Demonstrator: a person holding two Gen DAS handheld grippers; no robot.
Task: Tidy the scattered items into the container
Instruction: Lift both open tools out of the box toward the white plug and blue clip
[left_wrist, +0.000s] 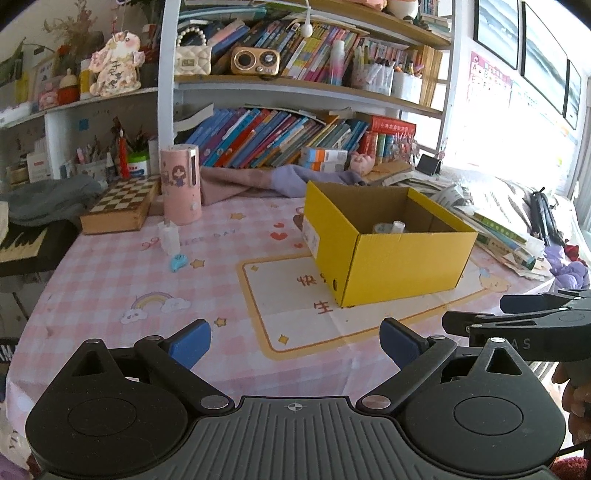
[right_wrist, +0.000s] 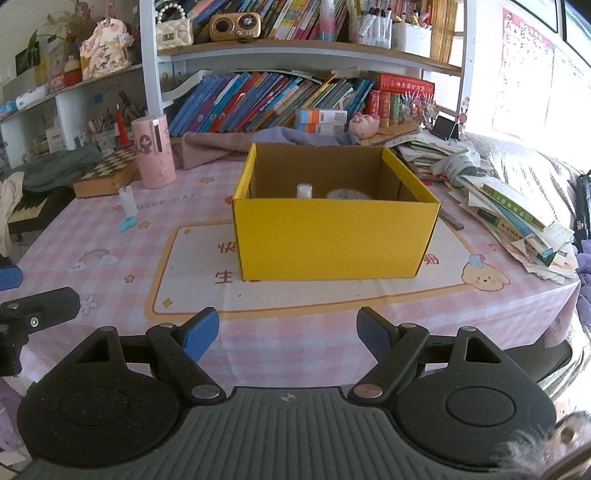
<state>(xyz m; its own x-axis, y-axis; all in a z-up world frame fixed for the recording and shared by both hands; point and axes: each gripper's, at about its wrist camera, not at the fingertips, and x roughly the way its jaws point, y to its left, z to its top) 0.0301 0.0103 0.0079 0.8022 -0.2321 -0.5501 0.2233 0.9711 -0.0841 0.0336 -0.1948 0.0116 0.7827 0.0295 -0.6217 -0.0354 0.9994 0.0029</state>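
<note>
A yellow cardboard box (left_wrist: 391, 258) (right_wrist: 332, 236) stands open on the pink checked tablecloth, with a small white bottle (right_wrist: 304, 191) and a round tape-like item (right_wrist: 347, 194) inside. Left of it lie a small clear bottle (left_wrist: 169, 236) (right_wrist: 127, 201) and a light blue clip (left_wrist: 178, 263) (right_wrist: 127, 224). My left gripper (left_wrist: 295, 341) is open and holds nothing, low over the near part of the table. My right gripper (right_wrist: 288, 334) is open too, facing the box's front wall from some way back. Each gripper shows at the other view's edge.
A pink cylindrical container (left_wrist: 181, 184) and a wooden chessboard box (left_wrist: 118, 208) stand at the back left. Stacked books and papers (right_wrist: 517, 218) crowd the right side. A bookshelf (left_wrist: 295, 85) runs behind, with purple cloth (right_wrist: 280, 138) behind the box.
</note>
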